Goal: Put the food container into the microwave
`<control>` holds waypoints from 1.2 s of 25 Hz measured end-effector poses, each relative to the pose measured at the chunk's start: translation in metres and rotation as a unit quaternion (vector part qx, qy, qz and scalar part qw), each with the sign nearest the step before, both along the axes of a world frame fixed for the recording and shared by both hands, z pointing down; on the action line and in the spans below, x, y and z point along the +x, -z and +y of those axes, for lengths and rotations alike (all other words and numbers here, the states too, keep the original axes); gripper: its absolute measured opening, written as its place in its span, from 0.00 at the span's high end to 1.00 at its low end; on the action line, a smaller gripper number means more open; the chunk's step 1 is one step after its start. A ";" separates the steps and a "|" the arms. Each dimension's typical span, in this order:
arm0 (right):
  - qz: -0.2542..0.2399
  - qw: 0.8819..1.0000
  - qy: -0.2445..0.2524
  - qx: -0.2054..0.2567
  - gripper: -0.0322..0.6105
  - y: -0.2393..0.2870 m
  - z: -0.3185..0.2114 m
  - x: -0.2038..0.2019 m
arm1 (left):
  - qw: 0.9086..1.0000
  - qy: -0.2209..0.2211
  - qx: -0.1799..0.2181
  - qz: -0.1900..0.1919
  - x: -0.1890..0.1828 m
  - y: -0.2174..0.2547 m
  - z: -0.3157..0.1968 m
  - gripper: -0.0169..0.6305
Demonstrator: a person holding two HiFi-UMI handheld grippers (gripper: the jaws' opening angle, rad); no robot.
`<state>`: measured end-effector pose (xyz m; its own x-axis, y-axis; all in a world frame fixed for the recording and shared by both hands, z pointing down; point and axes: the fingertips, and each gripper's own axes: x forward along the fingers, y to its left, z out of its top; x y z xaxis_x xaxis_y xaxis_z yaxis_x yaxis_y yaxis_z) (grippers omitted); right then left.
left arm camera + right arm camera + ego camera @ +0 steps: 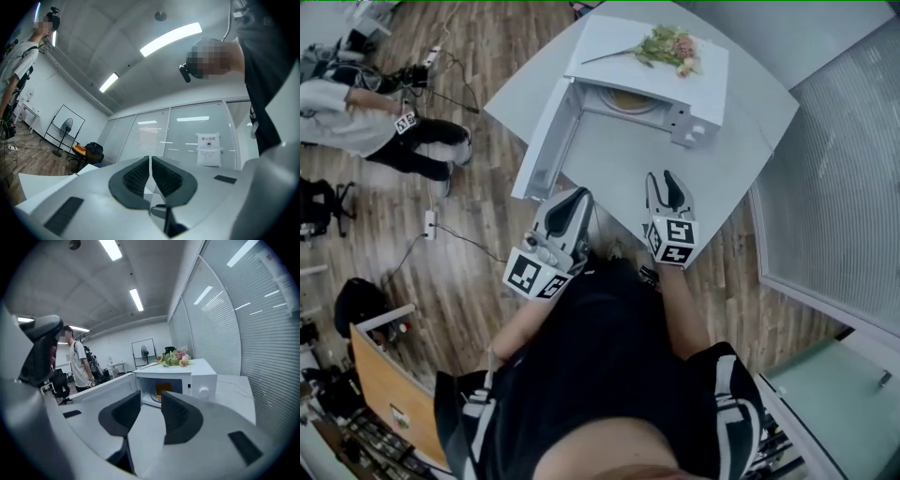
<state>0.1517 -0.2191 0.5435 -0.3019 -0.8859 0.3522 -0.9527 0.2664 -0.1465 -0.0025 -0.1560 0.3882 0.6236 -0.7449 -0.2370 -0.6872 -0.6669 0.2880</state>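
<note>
A white microwave stands on the pale table with its door swung open to the left. Inside its cavity sits a yellowish food container, which the right gripper view shows as an orange shape on the turntable. My right gripper hovers over the table in front of the microwave, open with nothing between its jaws. Beside the door's outer edge, my left gripper is shut and empty; it tilts up towards the blinds.
A bunch of flowers lies on top of the microwave. A person in a white shirt stands on the wood floor at the left, near cables. A glass wall with blinds runs along the right.
</note>
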 end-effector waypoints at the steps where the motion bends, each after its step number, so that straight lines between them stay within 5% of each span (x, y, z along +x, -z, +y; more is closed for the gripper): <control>1: -0.006 1.000 -0.002 0.006 0.73 0.010 0.013 0.000 | 1.000 -0.003 0.002 0.000 0.000 0.002 0.005 0.92; 11: -0.024 0.998 -0.029 0.044 0.91 0.066 0.107 -0.021 | 0.999 -0.040 0.010 0.005 -0.016 0.004 0.038 0.92; 30: -0.024 0.997 -0.043 0.057 0.91 0.077 0.138 -0.044 | 0.998 -0.063 0.010 0.020 -0.034 0.004 0.057 0.92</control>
